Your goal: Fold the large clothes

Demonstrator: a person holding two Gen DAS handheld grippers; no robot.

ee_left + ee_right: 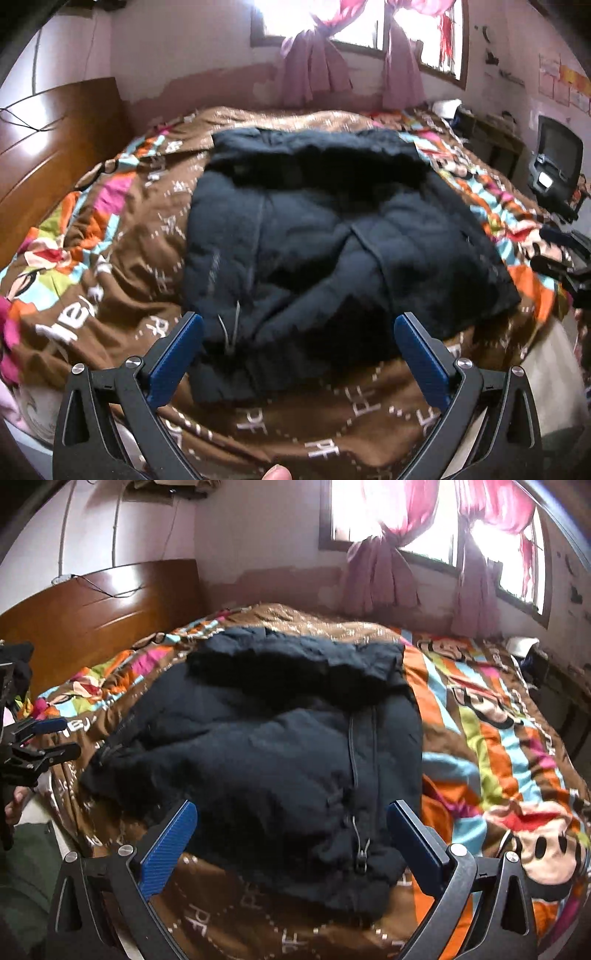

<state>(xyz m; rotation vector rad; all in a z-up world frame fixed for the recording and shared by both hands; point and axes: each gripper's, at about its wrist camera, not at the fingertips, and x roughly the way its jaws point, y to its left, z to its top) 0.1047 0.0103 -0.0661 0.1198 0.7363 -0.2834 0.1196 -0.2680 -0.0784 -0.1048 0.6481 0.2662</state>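
A large dark navy padded jacket [332, 236] lies on the bed, sleeves folded across its front and its fur-trimmed hood at the far end. It also shows in the right wrist view [266, 753], zipper down its right side. My left gripper [299, 325] is open and empty, held just above the jacket's near hem. My right gripper [291, 812] is open and empty, over the near hem by the zipper pull [360, 849]. The left gripper also shows at the left edge of the right wrist view [59, 738], open.
The bed carries a brown quilt with colourful cartoon stripes [122, 229], also seen in the right wrist view [491, 738]. A wooden headboard [55, 140] stands at the left. Pink curtains [314, 66] hang at the far window. A chair [554, 162] and clutter sit at the right.
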